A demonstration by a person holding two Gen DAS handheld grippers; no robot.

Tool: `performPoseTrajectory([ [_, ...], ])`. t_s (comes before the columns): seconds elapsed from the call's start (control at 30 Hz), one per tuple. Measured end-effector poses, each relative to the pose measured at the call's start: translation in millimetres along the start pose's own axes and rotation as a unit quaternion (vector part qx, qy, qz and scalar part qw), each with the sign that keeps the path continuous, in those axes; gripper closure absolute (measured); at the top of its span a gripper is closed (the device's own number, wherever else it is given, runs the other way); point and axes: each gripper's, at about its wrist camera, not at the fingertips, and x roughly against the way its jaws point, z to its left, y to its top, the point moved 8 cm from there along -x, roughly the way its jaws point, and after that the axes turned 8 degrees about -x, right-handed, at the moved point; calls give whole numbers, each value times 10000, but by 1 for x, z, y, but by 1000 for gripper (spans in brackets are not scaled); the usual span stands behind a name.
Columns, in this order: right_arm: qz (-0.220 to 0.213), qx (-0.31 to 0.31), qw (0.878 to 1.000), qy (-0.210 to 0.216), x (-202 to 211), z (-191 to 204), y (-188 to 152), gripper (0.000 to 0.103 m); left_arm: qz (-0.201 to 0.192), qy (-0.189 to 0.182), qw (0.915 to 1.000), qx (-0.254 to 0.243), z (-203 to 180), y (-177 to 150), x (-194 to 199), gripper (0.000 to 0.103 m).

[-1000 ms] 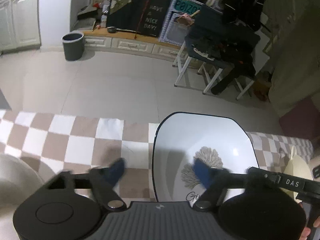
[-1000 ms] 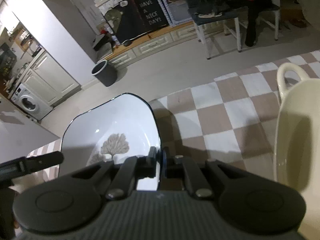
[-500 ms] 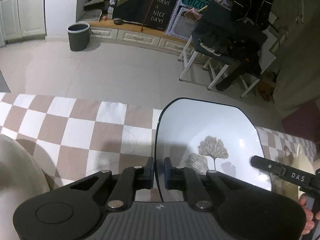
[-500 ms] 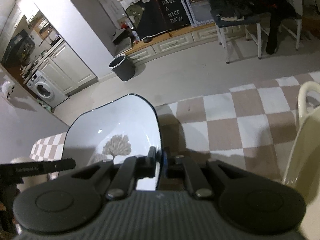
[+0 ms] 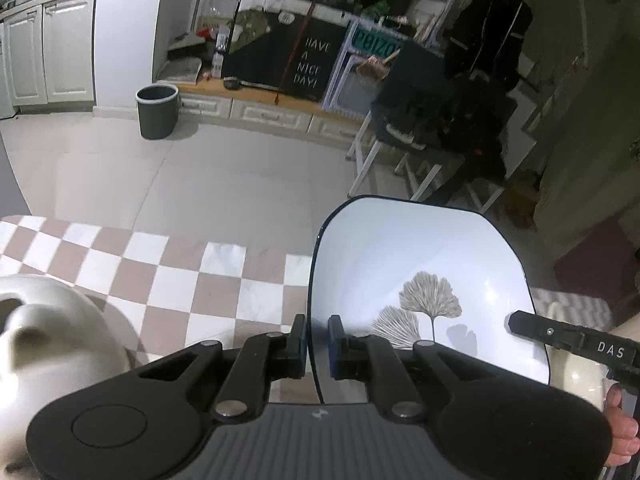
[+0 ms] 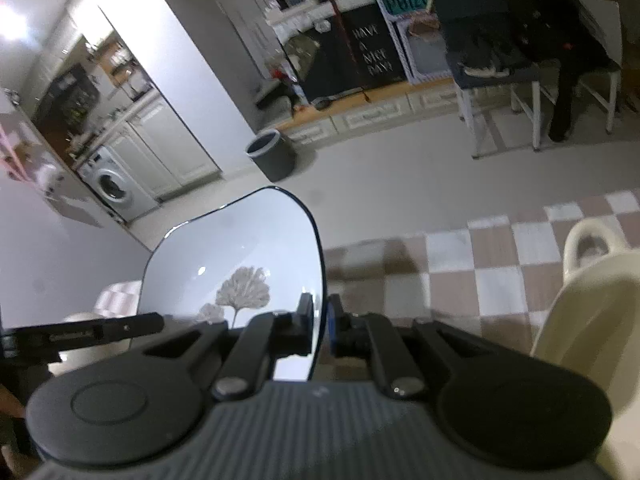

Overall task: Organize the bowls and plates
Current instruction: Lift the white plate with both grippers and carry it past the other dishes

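Fingers [image 5: 335, 344] pinch the plate [image 5: 420, 264]; the black sign [image 5: 316, 68] reads "HAVE A NICE DAY!"

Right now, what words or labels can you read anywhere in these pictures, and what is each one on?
"HAVE A NICE DAY!" on the black board leaning above the wooden counter.
"POIZO", cut off by a dark cloth, on the teal sign beside it.
"DAS" on the right gripper's black finger.
White print on the left gripper's finger: too blurred to read.
The plate shows only leaf drawings.
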Motion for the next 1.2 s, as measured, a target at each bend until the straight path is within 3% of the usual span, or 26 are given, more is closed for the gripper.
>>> performPoseTrajectory([
  [0.4,-487,101,9974,523,98,26,-4,94,-645,-55,9978,-155,-52,-2,129,93],
  [0.8,-772,-76,9954,564,192,26,-56,94,-1063,-121,9927,-551,-121,-53,252,93],
  [1.03,-833,-133,9956,400,229,15,-85,94,-1125,-388,9895,-821,-154,-106,284,93],
  [1.2,-505,-339,9981,63,228,-1,-113,94,-917,-645,9914,-670,-155,-157,278,93],
])
